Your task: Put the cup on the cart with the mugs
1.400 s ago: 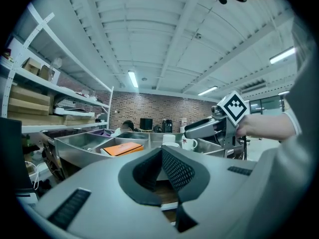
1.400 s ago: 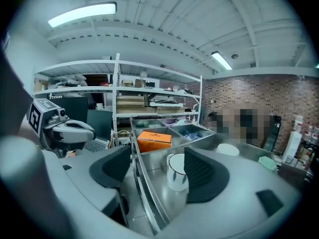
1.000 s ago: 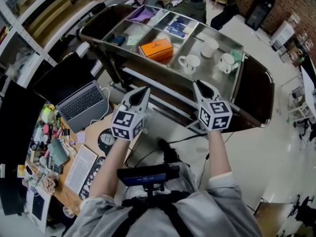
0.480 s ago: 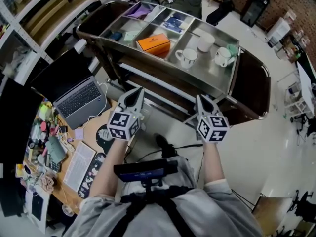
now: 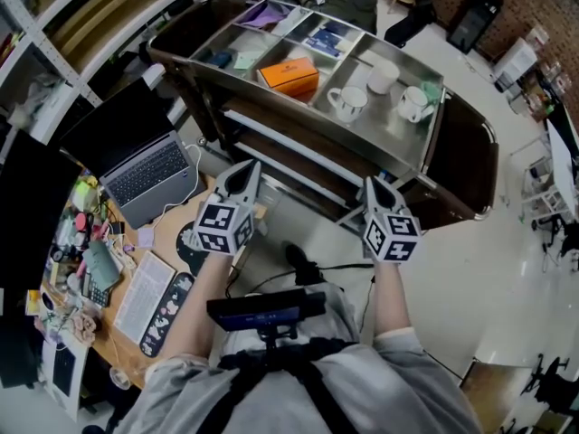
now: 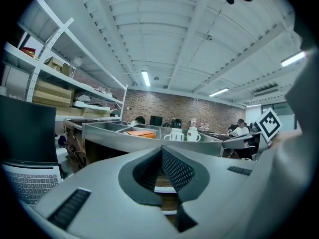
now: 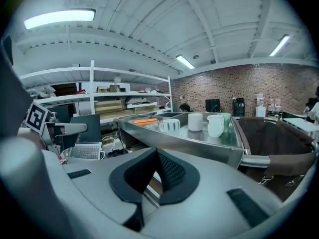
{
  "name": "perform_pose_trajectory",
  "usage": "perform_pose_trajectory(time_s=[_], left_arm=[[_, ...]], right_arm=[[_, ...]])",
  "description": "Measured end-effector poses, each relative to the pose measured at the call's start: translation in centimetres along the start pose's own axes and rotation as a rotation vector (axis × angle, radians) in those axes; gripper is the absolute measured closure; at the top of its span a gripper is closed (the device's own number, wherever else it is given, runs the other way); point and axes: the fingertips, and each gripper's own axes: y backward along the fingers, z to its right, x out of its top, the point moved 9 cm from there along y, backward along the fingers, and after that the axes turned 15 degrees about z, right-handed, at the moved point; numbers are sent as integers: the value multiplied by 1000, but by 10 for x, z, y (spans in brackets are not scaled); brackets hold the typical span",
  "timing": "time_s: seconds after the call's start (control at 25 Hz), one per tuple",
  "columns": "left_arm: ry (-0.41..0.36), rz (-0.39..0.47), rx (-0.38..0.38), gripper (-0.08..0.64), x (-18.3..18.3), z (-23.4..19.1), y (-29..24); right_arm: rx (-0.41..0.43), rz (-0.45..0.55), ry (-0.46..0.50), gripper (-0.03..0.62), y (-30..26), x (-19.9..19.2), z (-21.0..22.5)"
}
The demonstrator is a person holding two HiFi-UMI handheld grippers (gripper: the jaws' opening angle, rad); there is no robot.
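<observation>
With the cup [image 5: 383, 77] already standing beside 2 mugs [image 5: 348, 103] in the cart's [image 5: 298, 114] end compartment, the left gripper [image 5: 246, 172] and right gripper [image 5: 374, 186] hang clenched on nothing just short of it, so placing looks done and no further move seems needed.

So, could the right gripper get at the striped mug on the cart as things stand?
Probably yes: the right gripper, shut and empty, hangs short of the near wall of the cart, with nothing between it and the striped mug. It would have to lift over that wall.
</observation>
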Motion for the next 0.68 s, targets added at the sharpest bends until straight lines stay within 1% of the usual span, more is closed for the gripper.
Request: perform_pose_trajectory(time_s=[0.4,0.68], left_arm=[[-5,0,18,557,2,0,6],[8,3,17,557,4,1,13]], right_arm=[[31,-11,8,589,-4,-4,-1],[40,-24,15,589,-3,-4,-3]])
